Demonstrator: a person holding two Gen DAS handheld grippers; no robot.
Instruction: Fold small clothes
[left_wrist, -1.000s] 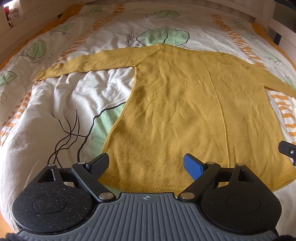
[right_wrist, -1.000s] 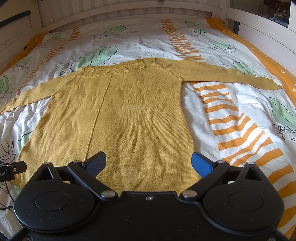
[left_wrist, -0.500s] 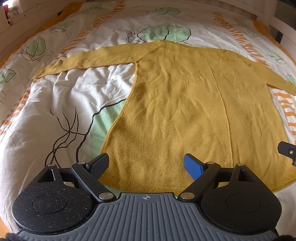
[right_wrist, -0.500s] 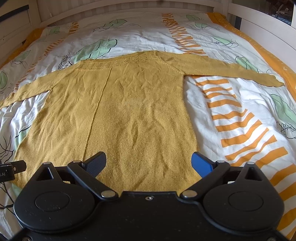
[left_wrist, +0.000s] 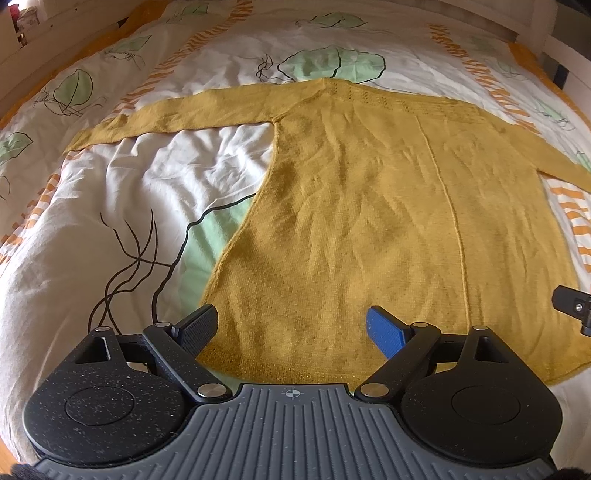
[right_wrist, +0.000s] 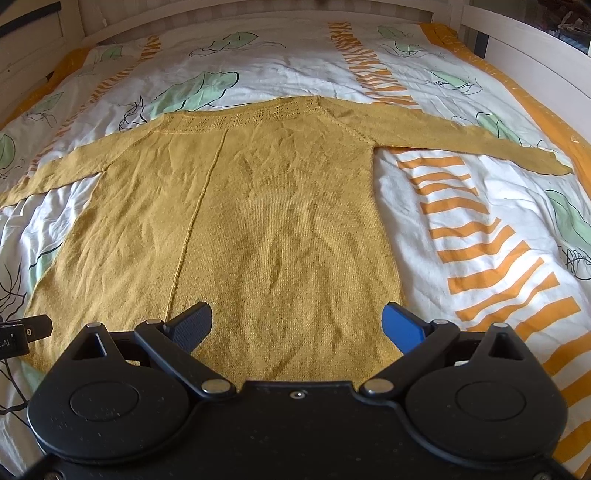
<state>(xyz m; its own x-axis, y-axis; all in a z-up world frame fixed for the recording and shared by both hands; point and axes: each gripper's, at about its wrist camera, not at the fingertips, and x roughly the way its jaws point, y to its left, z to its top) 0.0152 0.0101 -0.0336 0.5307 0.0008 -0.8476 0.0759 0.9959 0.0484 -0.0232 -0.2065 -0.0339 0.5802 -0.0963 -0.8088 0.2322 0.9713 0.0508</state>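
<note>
The left gripper (left_wrist: 291, 325) is being held low at the 6 o'clock edge of the left wrist view, its jaws spread wide and nothing being pinched between them; the hem of a mustard-yellow knitted sweater (left_wrist: 369, 221) is being framed between its fingers. In the right wrist view the right gripper (right_wrist: 297, 323) is likewise being held at 6 o'clock with jaws spread wide and empty, over the hem near the garment's right corner. The tip of the other gripper is being glimpsed at 3 o'clock in the left view and at 9 o'clock in the right view. The sweater (right_wrist: 280, 221) is being displayed flat and unfolded on the bed, hem nearest, neckline toward 12 o'clock, and sleeves being stretched out toward 10 and 2 o'clock. Beneath it a rumpled white duvet (right_wrist: 461, 229) printed with green leaves and orange stripes is being lit, and a pale bed frame (right_wrist: 517, 44) is being seen beyond.
</note>
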